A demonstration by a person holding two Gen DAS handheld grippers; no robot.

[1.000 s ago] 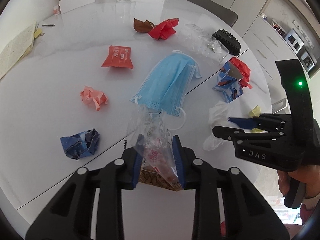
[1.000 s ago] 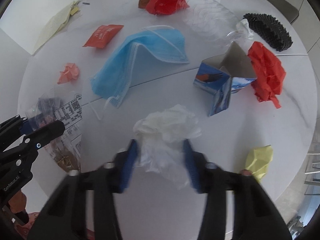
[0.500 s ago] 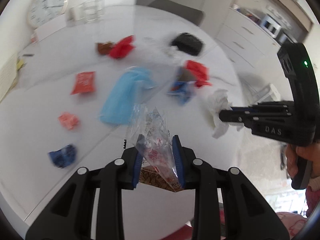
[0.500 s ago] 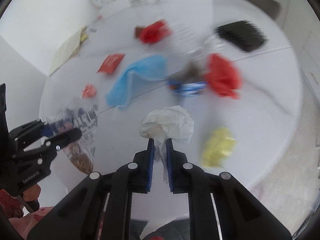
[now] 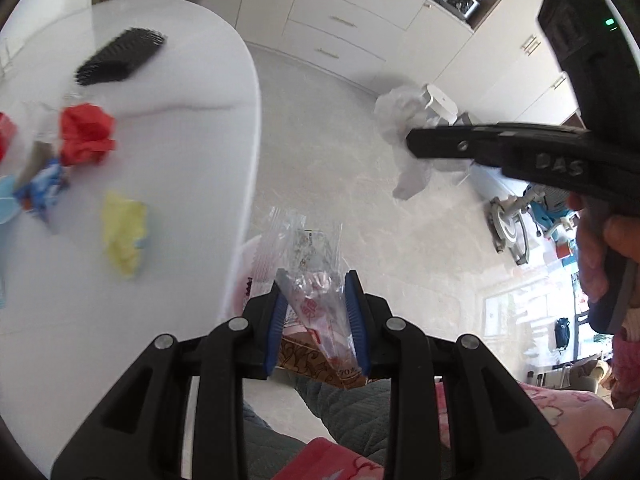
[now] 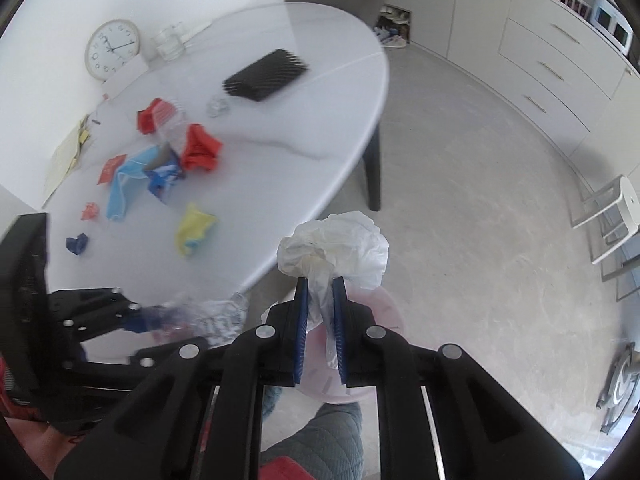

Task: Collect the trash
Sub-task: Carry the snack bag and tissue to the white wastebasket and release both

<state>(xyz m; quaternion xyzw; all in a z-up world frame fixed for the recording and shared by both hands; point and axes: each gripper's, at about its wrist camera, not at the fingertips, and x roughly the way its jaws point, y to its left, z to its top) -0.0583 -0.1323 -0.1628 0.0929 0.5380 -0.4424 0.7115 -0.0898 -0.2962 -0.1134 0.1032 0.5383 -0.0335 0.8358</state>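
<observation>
My left gripper (image 5: 316,294) is shut on a clear plastic wrapper (image 5: 310,268) with red print, held off the table edge over a pink bin (image 5: 249,261). My right gripper (image 6: 320,294) pinches a crumpled white plastic bag (image 6: 336,242); its jaws are just opening, and the bag is still pressed between the pads. The pink bin (image 6: 382,312) lies below it. Each gripper shows in the other's view: the right gripper (image 5: 414,144) with the white bag (image 5: 400,112), the left gripper (image 6: 138,316) with the wrapper (image 6: 212,314).
On the white round table (image 6: 304,80) lie a yellow wad (image 6: 196,228), red paper (image 6: 200,148), a blue mask (image 6: 122,190), a blue carton (image 6: 164,176) and a black brush (image 6: 264,74). A white stool (image 6: 618,212) and cabinets stand to the right. A person's knee is below.
Both grippers swung off the table to the floor side, carrying the wrapper and the white bag. The right jaws went from wide around the bag to pinched on it.
</observation>
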